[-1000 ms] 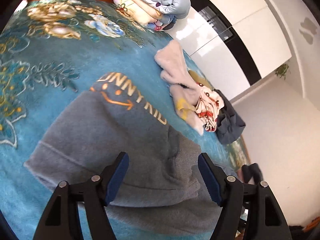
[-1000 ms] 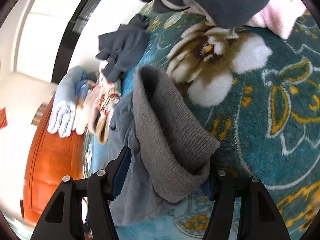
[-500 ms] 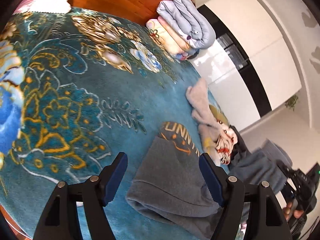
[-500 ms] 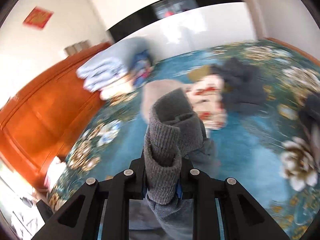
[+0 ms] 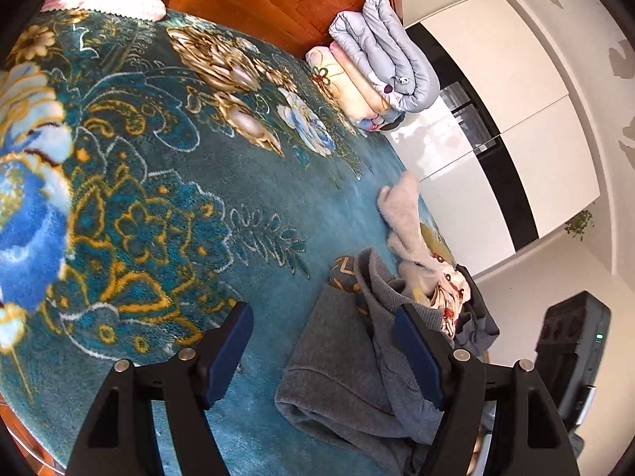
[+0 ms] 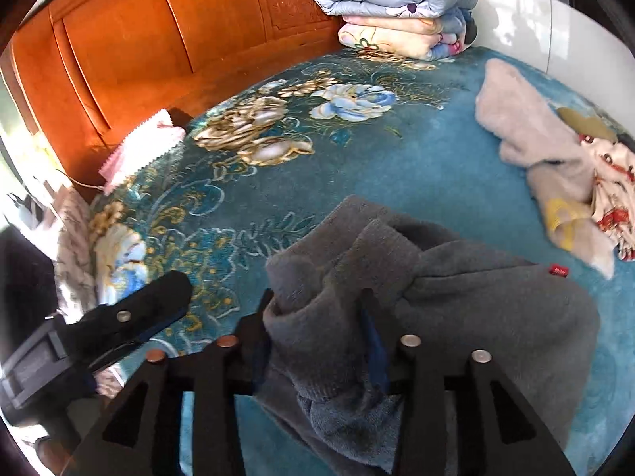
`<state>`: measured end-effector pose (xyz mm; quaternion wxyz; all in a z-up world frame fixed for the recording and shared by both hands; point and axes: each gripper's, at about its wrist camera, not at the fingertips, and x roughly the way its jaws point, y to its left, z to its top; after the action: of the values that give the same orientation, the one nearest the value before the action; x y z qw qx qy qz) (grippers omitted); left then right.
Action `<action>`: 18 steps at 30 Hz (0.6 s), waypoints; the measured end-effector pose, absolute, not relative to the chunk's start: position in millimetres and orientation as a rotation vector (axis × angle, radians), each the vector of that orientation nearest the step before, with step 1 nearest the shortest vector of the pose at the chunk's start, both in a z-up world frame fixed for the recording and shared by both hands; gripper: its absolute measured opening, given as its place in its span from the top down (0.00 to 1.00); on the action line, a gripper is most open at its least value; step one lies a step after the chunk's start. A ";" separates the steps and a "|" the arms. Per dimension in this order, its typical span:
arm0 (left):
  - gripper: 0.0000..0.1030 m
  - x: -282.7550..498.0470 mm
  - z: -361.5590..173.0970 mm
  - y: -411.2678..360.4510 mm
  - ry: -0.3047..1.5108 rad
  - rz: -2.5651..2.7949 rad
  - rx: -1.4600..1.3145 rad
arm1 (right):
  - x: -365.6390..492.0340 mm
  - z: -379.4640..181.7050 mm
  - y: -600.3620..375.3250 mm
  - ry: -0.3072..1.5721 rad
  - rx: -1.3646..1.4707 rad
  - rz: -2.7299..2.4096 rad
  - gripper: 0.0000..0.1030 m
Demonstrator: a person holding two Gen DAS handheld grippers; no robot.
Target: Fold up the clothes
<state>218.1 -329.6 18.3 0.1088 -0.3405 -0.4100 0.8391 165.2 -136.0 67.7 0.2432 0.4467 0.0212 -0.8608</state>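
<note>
The grey sweatshirt [image 6: 476, 309] hides its own print and the right gripper's [image 6: 317, 341] pads.

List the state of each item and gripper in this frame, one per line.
Left gripper: open, empty, above the blanket.
Right gripper: shut on the sweatshirt cuff.
Sweatshirt: partly folded, sleeve pulled across the body.
Beige garment: unfolded, crumpled.
Printed garment: unfolded, lying on the beige garment.
Quilts: folded, stacked at the headboard.
Blanket: spread flat.
</note>
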 end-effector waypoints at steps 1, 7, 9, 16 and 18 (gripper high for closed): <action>0.25 217.6 19.4 -325.8 -1.189 2.458 -0.995 | 167.8 71.3 -130.8 0.029 1.215 -2.341 0.49; 0.23 214.3 26.7 -301.4 -1.095 2.388 -0.952 | 180.8 90.9 -76.2 -0.135 1.139 -2.433 0.38; 0.22 212.6 27.9 -290.6 -1.075 2.336 -0.924 | 182.7 90.3 -60.2 -0.187 1.128 -2.444 0.38; 0.18 208.2 25.6 -272.8 -1.033 2.355 -0.978 | 160.9 96.8 -56.8 -0.135 1.143 -2.407 0.38; 0.18 210.5 25.2 -279.0 -1.068 2.345 -0.953 | 152.8 97.0 -71.5 -0.015 1.137 -2.353 0.38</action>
<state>210.5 -279.0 25.2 0.1959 -0.3402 -0.3811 0.8370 152.8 -71.5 97.0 0.2611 0.4199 -0.0056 -0.8692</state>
